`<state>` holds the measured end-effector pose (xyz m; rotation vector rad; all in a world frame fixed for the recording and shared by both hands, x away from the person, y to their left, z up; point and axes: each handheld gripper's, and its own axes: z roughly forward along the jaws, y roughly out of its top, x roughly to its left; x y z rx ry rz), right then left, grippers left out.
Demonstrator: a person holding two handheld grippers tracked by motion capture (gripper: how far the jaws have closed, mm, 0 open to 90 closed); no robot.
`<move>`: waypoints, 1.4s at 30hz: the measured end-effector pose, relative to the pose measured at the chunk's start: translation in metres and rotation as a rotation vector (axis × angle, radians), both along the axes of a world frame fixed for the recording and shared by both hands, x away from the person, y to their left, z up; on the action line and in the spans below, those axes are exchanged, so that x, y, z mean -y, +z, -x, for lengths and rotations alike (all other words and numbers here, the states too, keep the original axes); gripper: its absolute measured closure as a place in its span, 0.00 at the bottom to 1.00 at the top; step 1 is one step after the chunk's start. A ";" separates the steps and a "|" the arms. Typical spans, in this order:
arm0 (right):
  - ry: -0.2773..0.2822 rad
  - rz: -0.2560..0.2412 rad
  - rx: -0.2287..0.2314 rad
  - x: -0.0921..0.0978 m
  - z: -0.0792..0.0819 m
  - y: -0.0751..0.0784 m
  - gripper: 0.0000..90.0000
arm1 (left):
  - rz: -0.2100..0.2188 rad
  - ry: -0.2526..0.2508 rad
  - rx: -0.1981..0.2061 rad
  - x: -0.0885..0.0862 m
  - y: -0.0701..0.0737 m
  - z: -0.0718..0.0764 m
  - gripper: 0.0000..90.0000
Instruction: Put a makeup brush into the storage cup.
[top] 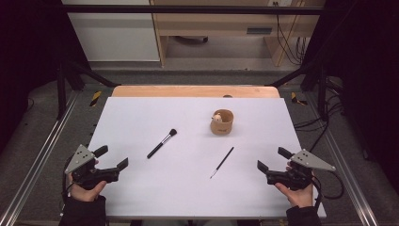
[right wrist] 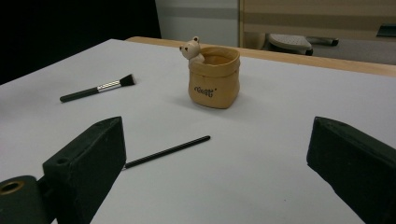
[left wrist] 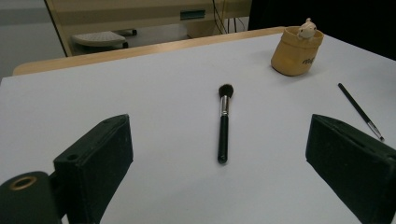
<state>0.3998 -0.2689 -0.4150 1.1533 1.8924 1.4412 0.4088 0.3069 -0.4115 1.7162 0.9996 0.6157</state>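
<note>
Both tools idle with jaws apart, left tool and right tool low on the white worktop; powder brush lies left of the tan pot, thin brush just below it, neither touched.

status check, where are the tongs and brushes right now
Left tongs open, right tongs open, both empty. Makeup brush and thin brush flat on table, untouched. Nothing between them and bear pot.
</note>
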 end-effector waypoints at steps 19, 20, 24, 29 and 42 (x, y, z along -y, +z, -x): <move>0.004 0.019 -0.003 -0.010 -0.001 0.002 0.06 | -0.020 -0.002 -0.014 0.001 -0.003 -0.001 0.07; 0.006 0.016 -0.007 -0.012 -0.002 0.003 0.06 | -0.019 0.000 -0.014 0.002 -0.003 -0.001 0.07; 0.003 0.026 -0.015 -0.019 -0.004 0.004 0.06 | -0.021 -0.001 -0.017 0.003 -0.003 -0.002 0.07; 0.009 0.030 -0.025 -0.034 -0.010 0.007 0.06 | -0.029 -0.002 -0.020 0.004 -0.004 -0.002 0.07; 0.012 0.066 -0.081 -0.076 -0.028 0.011 0.08 | -0.030 -0.003 -0.023 0.005 -0.005 -0.002 0.07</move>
